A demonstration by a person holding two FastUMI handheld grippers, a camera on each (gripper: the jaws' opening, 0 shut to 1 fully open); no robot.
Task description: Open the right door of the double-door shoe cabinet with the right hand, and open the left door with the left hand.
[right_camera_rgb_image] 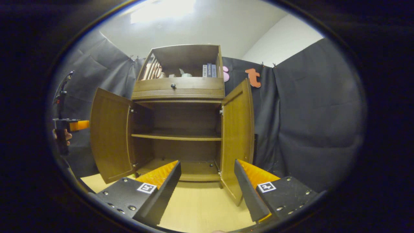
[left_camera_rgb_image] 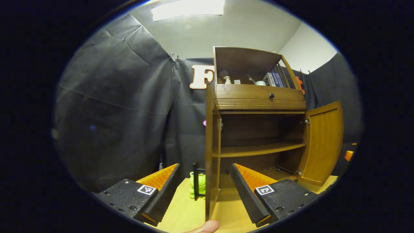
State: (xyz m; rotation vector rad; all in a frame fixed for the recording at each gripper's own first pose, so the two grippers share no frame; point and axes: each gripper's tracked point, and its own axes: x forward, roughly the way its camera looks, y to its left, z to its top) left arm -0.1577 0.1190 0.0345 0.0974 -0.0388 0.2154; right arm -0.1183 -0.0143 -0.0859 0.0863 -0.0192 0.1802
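The wooden shoe cabinet stands on a pale tabletop with both doors swung out. In the right gripper view the left door and the right door frame bare shelves. My right gripper is open, a little in front of the cabinet, and touches neither door. In the left gripper view the left door is edge-on and the right door hangs wide. My left gripper is open, its fingers apart on either side of the left door's edge, with no contact seen.
A green toy and a dark frame stand on the table left of the cabinet. The drawer has a black knob, and the top shelf holds books and bottles. At the far left a hand holds the left gripper. Black cloth hangs all round.
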